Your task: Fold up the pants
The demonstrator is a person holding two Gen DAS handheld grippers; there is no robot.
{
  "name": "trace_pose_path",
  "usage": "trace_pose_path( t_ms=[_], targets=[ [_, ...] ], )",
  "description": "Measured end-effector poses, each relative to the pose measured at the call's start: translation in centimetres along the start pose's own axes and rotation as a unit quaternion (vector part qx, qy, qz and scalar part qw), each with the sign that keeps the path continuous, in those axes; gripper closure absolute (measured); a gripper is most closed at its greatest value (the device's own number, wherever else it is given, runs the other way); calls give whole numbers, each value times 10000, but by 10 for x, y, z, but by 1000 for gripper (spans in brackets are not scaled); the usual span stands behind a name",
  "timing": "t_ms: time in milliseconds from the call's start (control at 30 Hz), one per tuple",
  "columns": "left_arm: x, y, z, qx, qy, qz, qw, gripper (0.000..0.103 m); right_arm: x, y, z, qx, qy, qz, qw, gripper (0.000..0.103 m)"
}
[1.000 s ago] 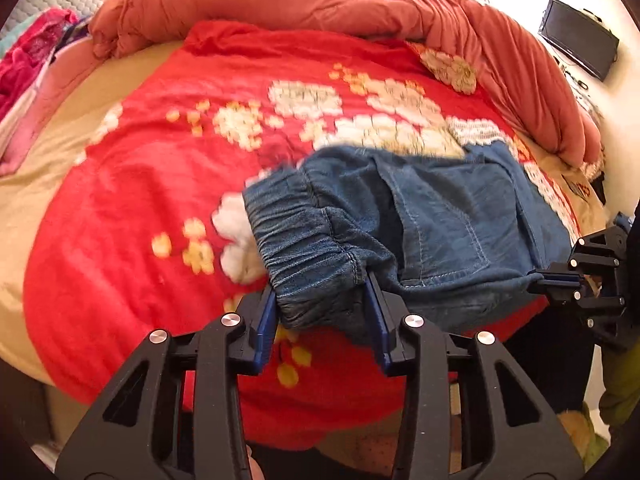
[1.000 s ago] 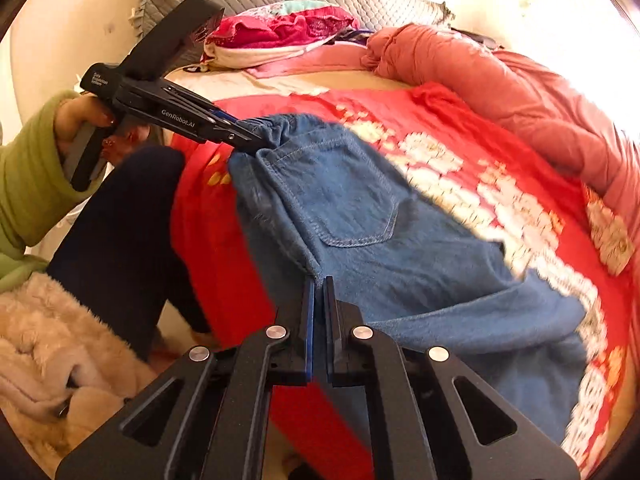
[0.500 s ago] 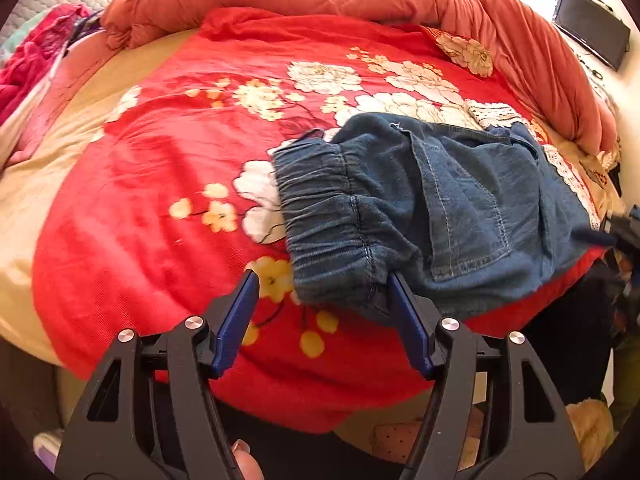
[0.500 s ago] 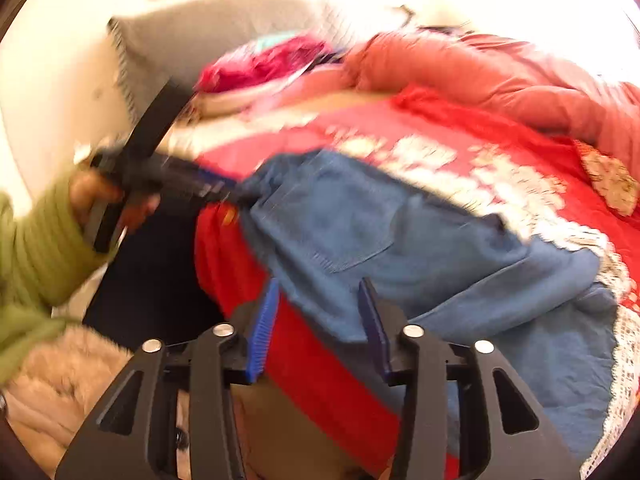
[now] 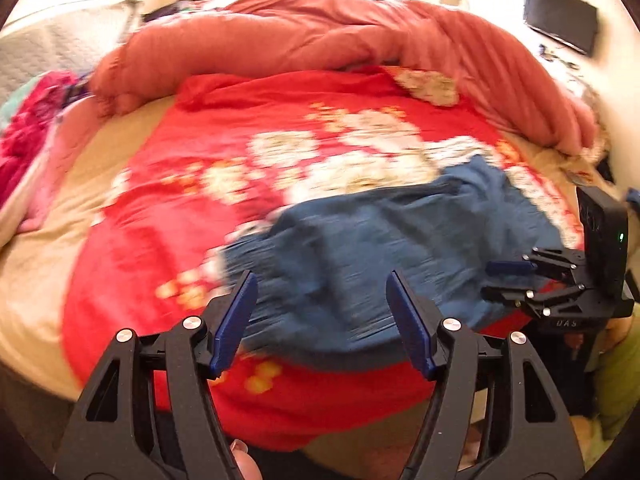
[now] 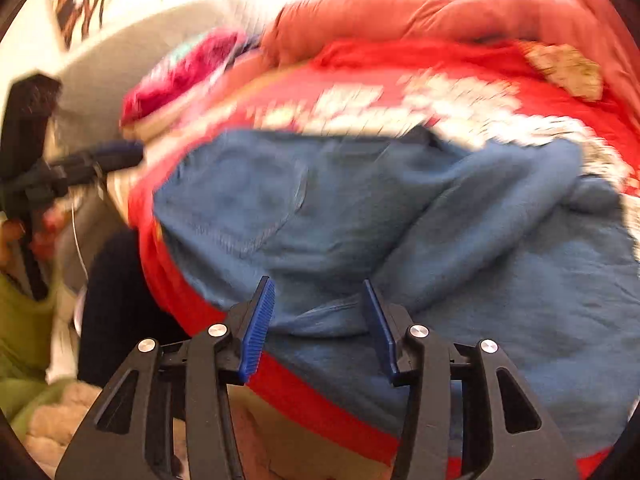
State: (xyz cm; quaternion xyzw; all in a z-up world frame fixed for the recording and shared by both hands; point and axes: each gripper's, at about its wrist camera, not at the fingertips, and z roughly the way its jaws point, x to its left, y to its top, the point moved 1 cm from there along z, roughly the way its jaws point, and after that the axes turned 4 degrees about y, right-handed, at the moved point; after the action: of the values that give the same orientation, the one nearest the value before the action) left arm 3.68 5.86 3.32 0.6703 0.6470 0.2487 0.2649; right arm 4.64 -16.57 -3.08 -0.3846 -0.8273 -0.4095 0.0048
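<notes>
The left claw (image 5: 320, 316) and right claw (image 6: 318, 322) both stand open, gripping nothing. Just beyond their spread pads the denim pants (image 6: 360, 220) lie released on the red floral blanket (image 5: 160, 208) over the bed. A neat next fold probably needs both claws retaking matching edges, cloth smoothed flat first.

You are looking at a bed (image 5: 36, 264) whose beige sheet is showing along its left side. A red floral blanket (image 5: 168, 216) is covering the middle of the bed. A salmon quilt (image 5: 320, 36) is lying bunched along the far edge of the blanket. A heap of pink and magenta clothes (image 5: 24, 136) is sitting at the bed's left, near a grey quilted headboard (image 5: 44, 52). A dark screen (image 5: 562, 16) is hanging on the wall at upper right. A fluffy beige rug (image 6: 52, 420) is lying on the floor.
</notes>
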Motion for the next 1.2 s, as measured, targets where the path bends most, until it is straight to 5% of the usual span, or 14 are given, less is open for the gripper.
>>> trace_pose_path(
  t_ms=[133,433,533,667,867,1100,1167,1200],
  targets=[
    [-42,11,28,166,-465,364,9981,43,-26,0,-42,-567,-479,419,9964,51],
    [-110,-8,73,694,-1385,669,9857,45,-84,-21,-96,-902,-1587,1300,9746,40],
    [-128,-15,84,828,-1629,793,9800,74,-93,-12,-97,-934,-1711,1267,9726,40],
    [-141,-15,102,932,-1709,736,9781,88,-90,21,-77,-796,-1689,988,9774,40],
    [-142,-26,103,611,-1741,830,9793,89,-89,87,-18,-308,-1842,587,9806,40],
    [-139,-32,95,464,-1970,824,9758,97,-112,128,76,642,-2529,369,9647,40],
    [-138,-33,94,443,-2073,796,9740,97,-127,128,93,814,-2866,331,9540,52],
    [-138,-33,94,422,-2090,802,9737,97,-133,127,96,830,-2883,366,9532,81]
  ],
)
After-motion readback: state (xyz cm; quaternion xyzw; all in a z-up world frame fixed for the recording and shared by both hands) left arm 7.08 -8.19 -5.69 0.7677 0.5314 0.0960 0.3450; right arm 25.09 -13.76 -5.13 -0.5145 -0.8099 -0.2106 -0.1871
